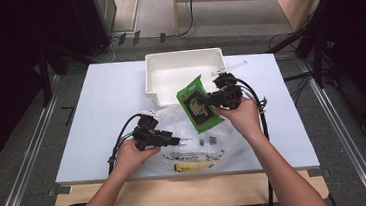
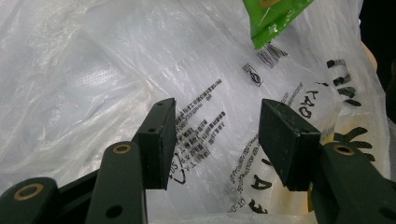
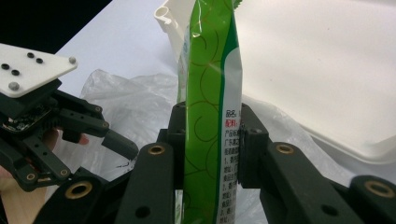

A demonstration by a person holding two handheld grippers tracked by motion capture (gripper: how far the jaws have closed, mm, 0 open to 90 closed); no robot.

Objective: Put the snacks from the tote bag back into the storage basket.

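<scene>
A green snack packet [image 1: 198,104] hangs above the table between the white bin and a clear plastic bag [image 1: 189,142]. My right gripper [image 1: 211,100] is shut on the packet's right edge; in the right gripper view the packet [image 3: 210,116] stands edge-on between the jaws. My left gripper [image 1: 177,140] rests low over the bag's left part, open, with nothing between its jaws. In the left gripper view the printed bag [image 2: 140,70] lies under the open gripper [image 2: 217,133], and the packet's corner [image 2: 273,18] hangs at the top.
A white plastic bin [image 1: 184,72] stands at the back middle of the white table [image 1: 101,110]. The bag carries black print and a yellow mark [image 1: 191,167] near the front edge. A thin white stick [image 1: 229,68] lies right of the bin.
</scene>
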